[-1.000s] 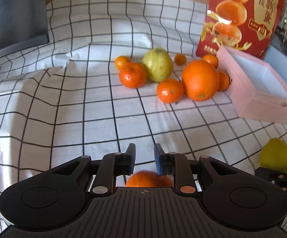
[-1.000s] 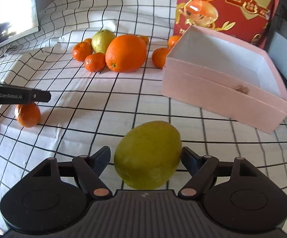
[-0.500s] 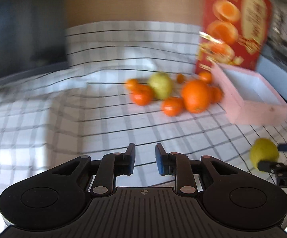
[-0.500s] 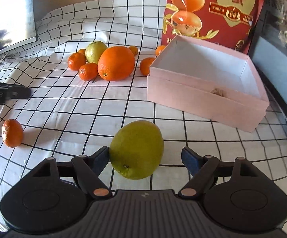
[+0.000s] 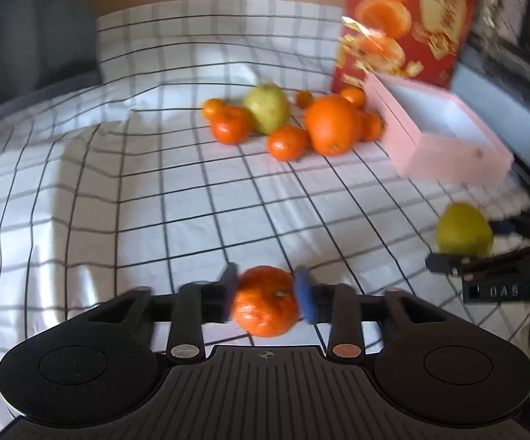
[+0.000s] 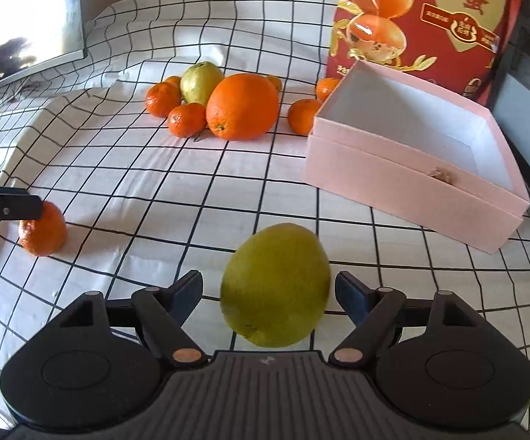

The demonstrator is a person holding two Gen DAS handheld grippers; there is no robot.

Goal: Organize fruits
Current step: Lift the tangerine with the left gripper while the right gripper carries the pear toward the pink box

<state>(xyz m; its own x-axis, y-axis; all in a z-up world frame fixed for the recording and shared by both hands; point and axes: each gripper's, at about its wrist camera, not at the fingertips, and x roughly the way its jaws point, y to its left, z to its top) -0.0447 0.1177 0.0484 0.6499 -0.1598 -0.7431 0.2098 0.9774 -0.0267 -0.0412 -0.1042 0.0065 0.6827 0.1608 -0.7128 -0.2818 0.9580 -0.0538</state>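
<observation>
Mandarin (image 5: 266,300) between left gripper (image 5: 266,295) jaws, just opening | pear (image 6: 275,284) between right gripper (image 6: 269,295)

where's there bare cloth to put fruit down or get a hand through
Free: the wide stretch of checked cloth between the fruit pile and both grippers, bordered on one side by the pink box. The box's inside looks empty. Crowded: the far cluster around the big orange and green fruit, packed up to the box's far corner and red bag.

Red bag (image 6: 426,18): "鹅蛋"; right gripper (image 5: 499,253) side: perhaps "DAS".
</observation>
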